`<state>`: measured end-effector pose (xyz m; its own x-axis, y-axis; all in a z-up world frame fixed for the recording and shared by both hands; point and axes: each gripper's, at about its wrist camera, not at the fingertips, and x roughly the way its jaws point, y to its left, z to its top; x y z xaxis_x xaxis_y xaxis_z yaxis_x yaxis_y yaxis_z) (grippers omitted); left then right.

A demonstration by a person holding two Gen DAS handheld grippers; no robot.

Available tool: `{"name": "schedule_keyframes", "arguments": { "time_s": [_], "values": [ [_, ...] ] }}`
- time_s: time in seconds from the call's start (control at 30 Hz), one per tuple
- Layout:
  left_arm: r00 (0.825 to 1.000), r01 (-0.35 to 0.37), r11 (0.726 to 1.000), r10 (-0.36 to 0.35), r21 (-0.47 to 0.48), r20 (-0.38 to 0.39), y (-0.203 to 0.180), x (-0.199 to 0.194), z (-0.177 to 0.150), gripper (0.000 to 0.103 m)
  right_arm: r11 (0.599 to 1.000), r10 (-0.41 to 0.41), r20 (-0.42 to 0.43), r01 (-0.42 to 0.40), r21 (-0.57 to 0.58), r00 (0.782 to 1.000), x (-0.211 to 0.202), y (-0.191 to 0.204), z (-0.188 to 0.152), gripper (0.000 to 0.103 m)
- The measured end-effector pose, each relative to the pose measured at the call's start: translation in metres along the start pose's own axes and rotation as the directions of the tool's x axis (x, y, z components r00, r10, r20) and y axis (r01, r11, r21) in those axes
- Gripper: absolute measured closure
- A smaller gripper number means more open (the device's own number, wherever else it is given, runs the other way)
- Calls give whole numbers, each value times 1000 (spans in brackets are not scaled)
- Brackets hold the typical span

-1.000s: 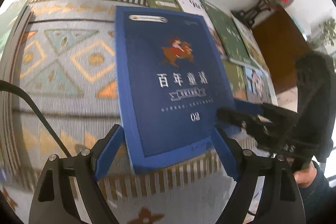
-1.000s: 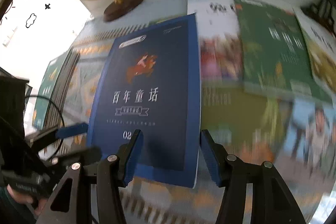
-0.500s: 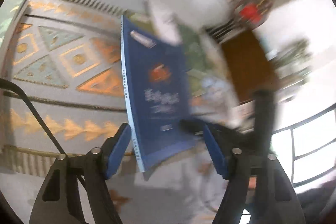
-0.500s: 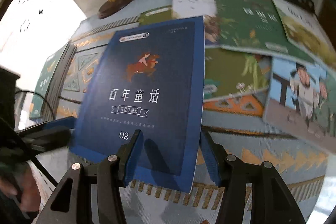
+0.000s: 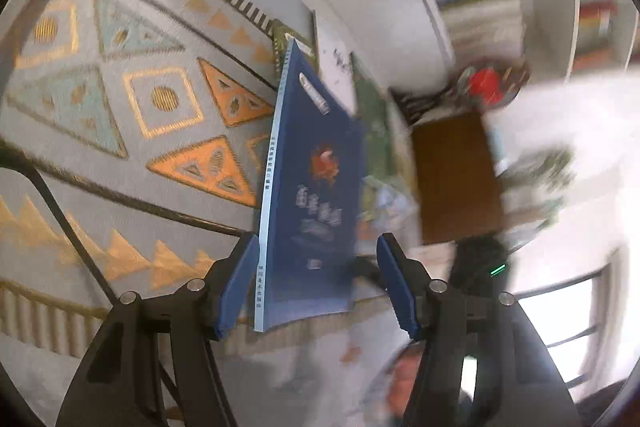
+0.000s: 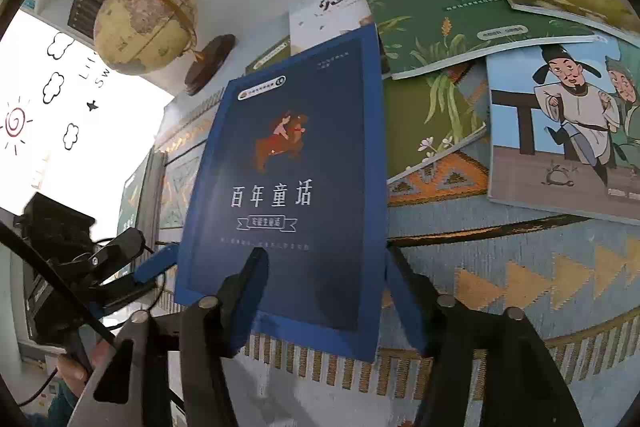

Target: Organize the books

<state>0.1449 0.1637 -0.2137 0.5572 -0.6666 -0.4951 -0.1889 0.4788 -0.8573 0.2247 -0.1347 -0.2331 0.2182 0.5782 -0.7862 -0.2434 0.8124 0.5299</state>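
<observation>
Since the earlier frames, blue book [image 5: 316,187] tips up off the patterned rug [image 5: 132,131] onto its spine edge. Left wrist view: my left tool [image 5: 318,287] has just been closing, jaws spread around the book's bottom edge, pads not visibly pressing. Right wrist view: my right tool [image 6: 324,291] has just been opening, jaws spread, book [image 6: 288,195] between them. Risk: neither clamps, so it could flop onto the green book [image 6: 452,11].
</observation>
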Motion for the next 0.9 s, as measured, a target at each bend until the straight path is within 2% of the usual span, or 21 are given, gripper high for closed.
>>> {"name": "schedule_keyframes", "arguments": {
  "time_s": [0.07, 0.13, 0.17, 0.2, 0.27, 0.3, 0.33, 0.4, 0.47, 0.5, 0.53, 0.57, 0.6, 0.63, 0.67, 0.73, 0.8, 0.9],
  "values": [
    [993, 119, 988, -118, -96, 10, 10, -4, 2, 45, 1000, -10, 6, 10, -18, 1000, 1, 3, -1, 38],
    [989, 146, 982, -145, -122, 18, 12, -3, 2, 45, 999, -20, 4, 20, -37, 1000, 2, 6, -1, 37],
    [993, 121, 987, -120, -109, 17, 11, -2, 2, 45, 999, -21, 2, 21, -40, 1000, 5, 9, 0, 37],
    [998, 56, 996, -55, -73, 14, 8, 0, 1, 45, 999, -20, 0, 20, -41, 1000, 6, 9, 1, 37],
    [999, -35, 999, 35, -17, 16, 3, 6, -2, 45, 999, -8, -3, 8, -31, 1000, 6, 7, 2, 37],
    [999, -38, 999, 39, -21, 23, 2, 6, -3, 45, 1000, 0, -3, 0, -21, 1000, 5, 4, 3, 37],
    [999, -20, 999, 20, -33, 29, 3, 5, -2, 45, 1000, 13, 0, -13, -4, 1000, 5, 2, 3, 37],
    [995, 92, 990, -88, -104, 41, 8, 0, 0, 45, 999, 30, 3, -30, 20, 1000, 3, -2, 3, 37],
    [975, 224, 956, -217, -188, 54, 14, -3, 3, 45, 998, 51, 5, -51, 44, 999, 2, -6, 3, 37],
    [968, 250, 947, -243, -203, 56, 13, -3, 3, 45, 997, 58, 5, -58, 51, 998, 2, -7, 3, 37],
    [973, 232, 953, -225, -194, 54, 11, -3, 3, 45, 996, 64, 6, -64, 56, 998, 1, -8, 3, 37],
    [987, 159, 977, -153, -143, 49, 4, -2, 3, 45, 996, 66, 7, -66, 58, 998, 1, -8, 3, 37],
    [998, 48, 996, -44, -77, 51, -4, -1, 2, 45, 996, 67, 7, -67, 60, 998, 0, -8, 3, 37],
    [997, -59, 998, 60, -15, 52, -10, 2, 1, 46, 996, 67, 7, -67, 60, 998, 0, -8, 3, 37],
    [989, -140, 989, 137, 53, 53, -18, 8, -2, 46, 996, 66, 6, -66, 60, 998, 0, -7, 2, 37],
    [975, -218, 968, 210, 123, 73, -29, 14, -7, 45, 996, 61, 7, -61, 57, 998, 0, -6, 2, 37],
    [980, -192, 974, 184, 118, 79, -29, 12, -6, 45, 996, 62, 9, -62, 61, 998, 0, -7, 2, 37],
    [996, -57, 998, 57, -13, 63, -7, 3, 1, 46, 993, 80, 14, -80, 89, 997, -1, -10, 3, 36]
  ]
}}
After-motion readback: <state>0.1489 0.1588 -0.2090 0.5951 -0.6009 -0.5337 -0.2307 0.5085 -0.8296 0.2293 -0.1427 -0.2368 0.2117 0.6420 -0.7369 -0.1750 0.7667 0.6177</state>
